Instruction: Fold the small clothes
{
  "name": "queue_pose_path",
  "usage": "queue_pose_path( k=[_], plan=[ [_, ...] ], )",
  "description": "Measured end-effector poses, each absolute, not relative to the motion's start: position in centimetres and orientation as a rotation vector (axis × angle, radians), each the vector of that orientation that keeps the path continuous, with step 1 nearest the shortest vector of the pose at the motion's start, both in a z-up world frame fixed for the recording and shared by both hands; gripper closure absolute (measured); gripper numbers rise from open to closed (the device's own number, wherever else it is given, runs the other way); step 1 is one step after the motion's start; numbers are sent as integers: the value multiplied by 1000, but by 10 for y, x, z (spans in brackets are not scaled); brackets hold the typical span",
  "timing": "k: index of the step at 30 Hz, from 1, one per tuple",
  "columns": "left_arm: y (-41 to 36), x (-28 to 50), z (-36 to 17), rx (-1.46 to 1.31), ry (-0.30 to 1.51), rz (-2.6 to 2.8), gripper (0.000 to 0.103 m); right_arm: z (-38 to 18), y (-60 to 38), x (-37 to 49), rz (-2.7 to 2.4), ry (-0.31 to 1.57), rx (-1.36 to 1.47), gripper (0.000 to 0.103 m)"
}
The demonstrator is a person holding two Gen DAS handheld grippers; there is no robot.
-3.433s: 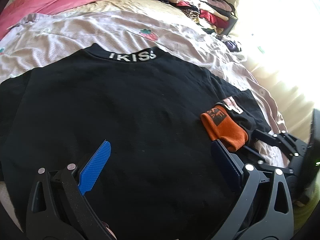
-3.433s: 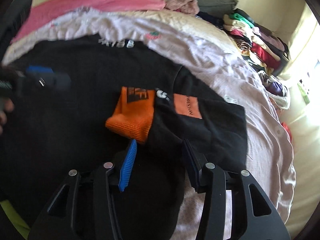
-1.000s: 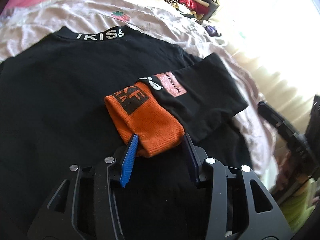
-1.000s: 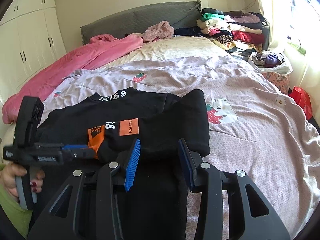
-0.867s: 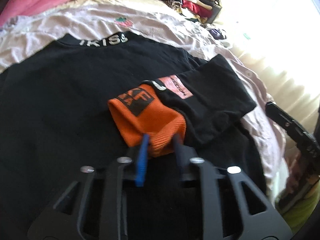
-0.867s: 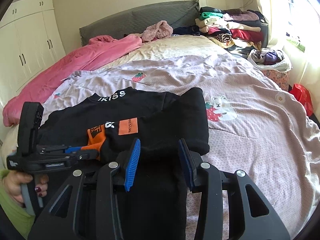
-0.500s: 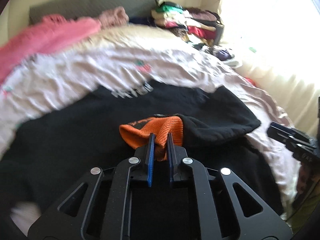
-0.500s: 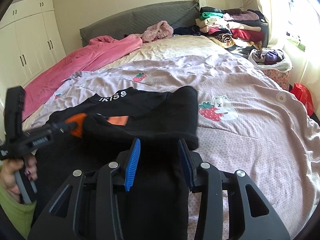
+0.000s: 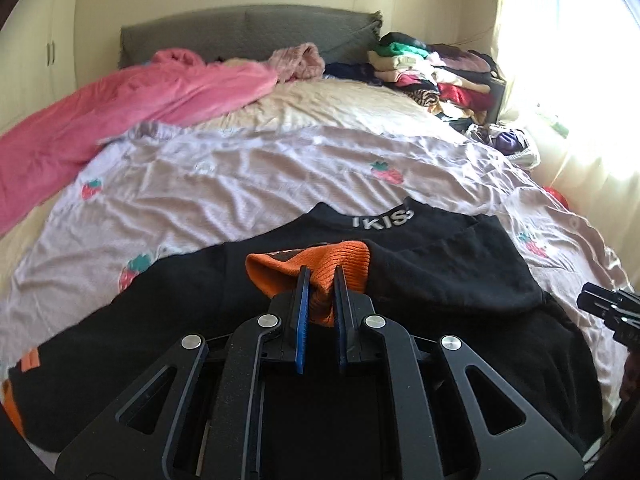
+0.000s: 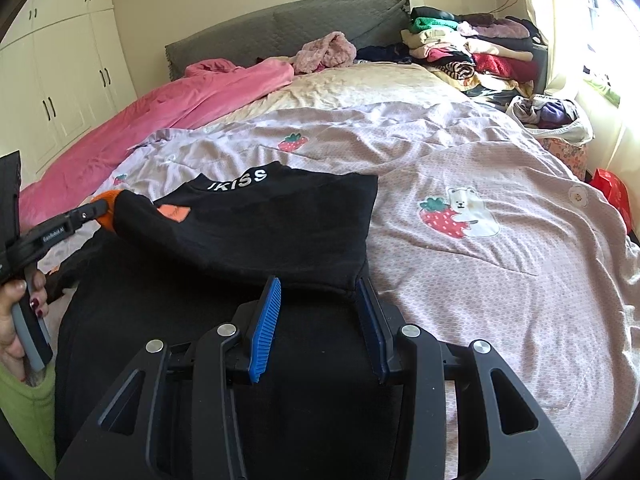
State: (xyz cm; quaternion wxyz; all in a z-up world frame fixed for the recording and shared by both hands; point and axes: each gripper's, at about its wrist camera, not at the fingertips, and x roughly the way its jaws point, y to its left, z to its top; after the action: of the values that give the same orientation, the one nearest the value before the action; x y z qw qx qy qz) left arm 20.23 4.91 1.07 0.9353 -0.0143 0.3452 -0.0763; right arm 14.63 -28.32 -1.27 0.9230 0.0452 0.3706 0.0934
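A black sweatshirt [image 9: 160,320] with a white-lettered collar [image 9: 382,220] lies spread on the bed. My left gripper [image 9: 319,280] is shut on the orange cuff [image 9: 344,260] of its right sleeve [image 9: 448,276] and holds it lifted over the shirt's body. In the right wrist view the left gripper [image 10: 94,210] holds the cuff [image 10: 107,200] at the left, with the sleeve [image 10: 260,232] stretched across the chest. My right gripper [image 10: 318,296] is open, its blue pads either side of the sleeve's shoulder fold, touching nothing I can see.
The bed has a lilac strawberry-print cover [image 10: 480,208]. A pink blanket [image 9: 120,112] lies at the far left. A pile of folded clothes [image 10: 468,48] sits at the far right corner, a bag of clothes [image 10: 552,116] beside the bed. White wardrobes [image 10: 60,80] stand at the left.
My left gripper closed on the orange cuff, lifted it and carried it leftward across the shirt. The right gripper stayed open near the sleeve's shoulder.
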Motion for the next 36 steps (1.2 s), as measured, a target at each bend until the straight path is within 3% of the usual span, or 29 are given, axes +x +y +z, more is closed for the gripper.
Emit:
queue_pose_path(
  k=[12,17,20,23,26,36],
  plan=[
    [110,205,9,-234,736,-108,95,-15,-264,158,211,779,53,62],
    [84,207,10,-215,743,-209,95,-16,-254,168,222,784,34,61],
    [52,213,5,-128,768,-274,87,-16,-247,177,222,791,27,61],
    [34,225,-24,-52,862,-264,87,-16,-239,183,228,800,22,59],
    [42,233,-58,-58,994,-217,85,-17,-232,188,242,804,26,55],
    [55,227,-59,-113,993,-232,84,-27,-220,220,231,834,23,46]
  ],
)
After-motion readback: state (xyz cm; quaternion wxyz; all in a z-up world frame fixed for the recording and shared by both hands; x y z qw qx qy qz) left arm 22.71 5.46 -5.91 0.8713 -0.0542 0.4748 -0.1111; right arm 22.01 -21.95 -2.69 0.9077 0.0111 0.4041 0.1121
